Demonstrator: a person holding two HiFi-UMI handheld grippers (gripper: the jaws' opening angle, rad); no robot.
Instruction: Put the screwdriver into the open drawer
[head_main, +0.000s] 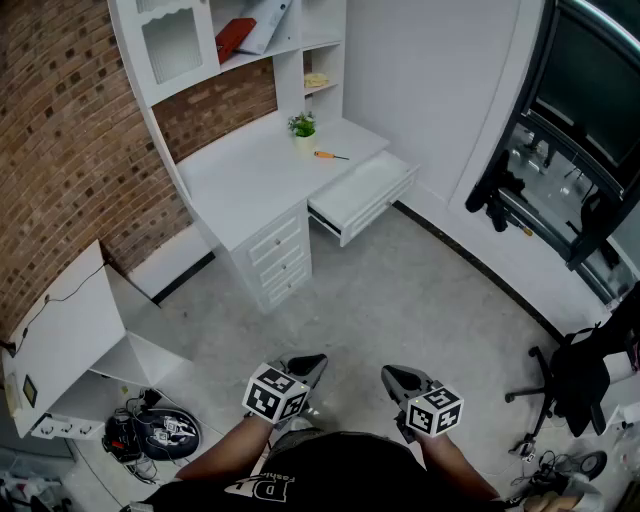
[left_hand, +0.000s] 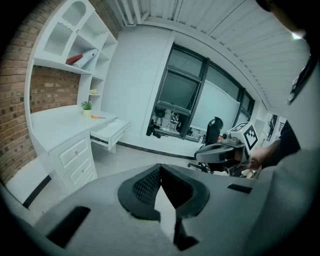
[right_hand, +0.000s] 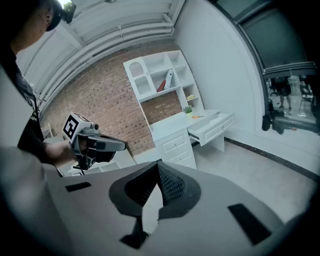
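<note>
An orange-handled screwdriver (head_main: 330, 155) lies on the white desk top (head_main: 250, 170), beside a small potted plant (head_main: 303, 127). Just to its right and below, the desk's drawer (head_main: 362, 195) is pulled open. Both grippers are far from the desk, low in the head view near the person's body. My left gripper (head_main: 316, 361) and right gripper (head_main: 389, 373) each have their jaws closed tip to tip on nothing. The left gripper view shows the screwdriver (left_hand: 98, 117) and drawer (left_hand: 111, 132) small in the distance. They also appear in the right gripper view, screwdriver (right_hand: 198, 116) and drawer (right_hand: 214, 125).
A brick wall and white shelves (head_main: 240, 40) back the desk. At the left a white cabinet (head_main: 70, 340) lies on the floor with a helmet (head_main: 165, 432) by it. A black exercise machine (head_main: 560, 170) and an office chair (head_main: 575, 385) stand at the right. Grey floor (head_main: 400, 300) lies between me and the desk.
</note>
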